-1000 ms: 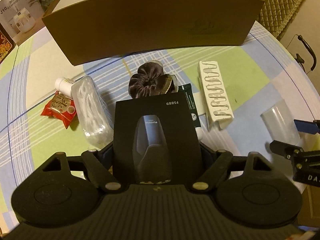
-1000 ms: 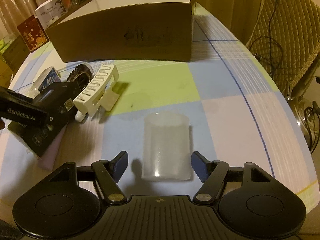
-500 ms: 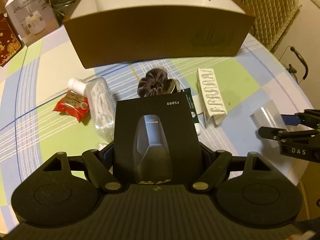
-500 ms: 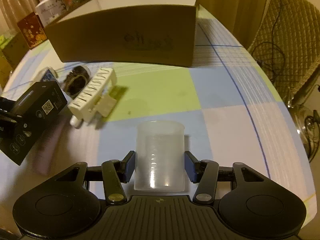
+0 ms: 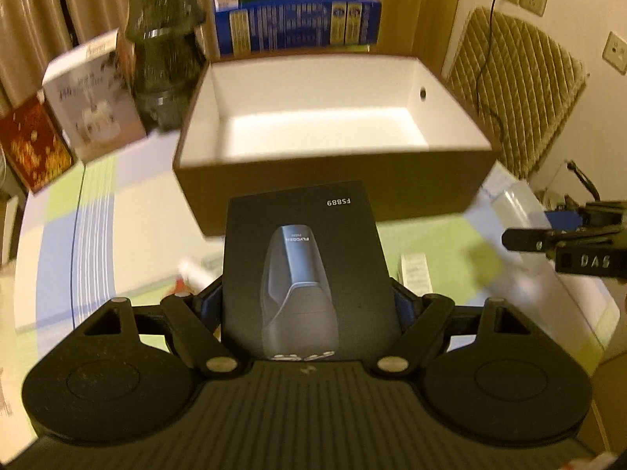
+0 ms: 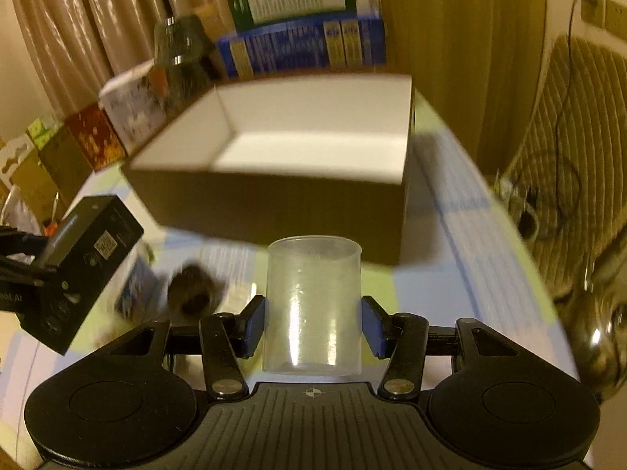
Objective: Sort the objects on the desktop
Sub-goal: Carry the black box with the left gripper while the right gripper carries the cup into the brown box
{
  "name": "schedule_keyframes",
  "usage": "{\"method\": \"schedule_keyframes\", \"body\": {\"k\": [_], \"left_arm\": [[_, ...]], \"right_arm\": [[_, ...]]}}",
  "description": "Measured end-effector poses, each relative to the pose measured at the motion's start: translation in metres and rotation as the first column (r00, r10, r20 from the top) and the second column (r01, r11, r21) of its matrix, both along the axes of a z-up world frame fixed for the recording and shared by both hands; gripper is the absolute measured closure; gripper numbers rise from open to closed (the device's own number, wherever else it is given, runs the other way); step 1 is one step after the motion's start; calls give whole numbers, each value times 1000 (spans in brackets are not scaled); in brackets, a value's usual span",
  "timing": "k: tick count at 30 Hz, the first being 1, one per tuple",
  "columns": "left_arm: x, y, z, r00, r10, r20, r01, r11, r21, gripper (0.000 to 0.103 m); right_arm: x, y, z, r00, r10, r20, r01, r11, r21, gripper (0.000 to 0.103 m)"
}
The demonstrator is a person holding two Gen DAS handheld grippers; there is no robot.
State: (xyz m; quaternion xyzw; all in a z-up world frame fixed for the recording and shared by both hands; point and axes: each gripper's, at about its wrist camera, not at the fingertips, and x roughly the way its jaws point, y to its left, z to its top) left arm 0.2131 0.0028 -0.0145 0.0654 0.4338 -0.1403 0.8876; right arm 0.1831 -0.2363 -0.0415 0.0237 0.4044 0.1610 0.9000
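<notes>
The left hand-held gripper (image 5: 307, 305) is clamping a stiff, light black box (image 5: 303, 270) by its sides; the right hand-held gripper (image 6: 313, 327) is squeezing a thin, probably slippery plastic cup (image 6: 313, 305) mid-wall. Both are hovering before the open cardboard box (image 5: 333, 117).

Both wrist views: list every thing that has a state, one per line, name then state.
cardboard box: open on top, nothing visible inside.
black shaver box: held in the left gripper, off the table.
clear plastic cup: upright, mouth up, empty, held in the right gripper.
</notes>
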Motion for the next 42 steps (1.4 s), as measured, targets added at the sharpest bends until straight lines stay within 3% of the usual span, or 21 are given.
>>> {"method": "schedule_keyframes", "body": {"k": [7, 16, 21, 27, 42], "left_arm": [[46, -12, 20, 998, -23, 67, 23, 1000, 5, 25], [111, -29, 23, 997, -40, 68, 40, 999, -8, 25], [153, -45, 9, 999, -39, 28, 40, 999, -37, 25], [195, -63, -17, 999, -45, -21, 44, 998, -33, 25], [255, -78, -78, 985, -20, -170, 31, 997, 65, 24]], "right_arm": [[45, 7, 34, 997, 10, 78, -11, 1000, 23, 54], [102, 20, 36, 998, 1, 69, -5, 998, 68, 54], [137, 23, 25, 999, -19, 26, 17, 996, 86, 54], [172, 24, 4, 999, -46, -24, 47, 998, 42, 54], [210, 32, -32, 994, -52, -96, 50, 998, -27, 54]]}}
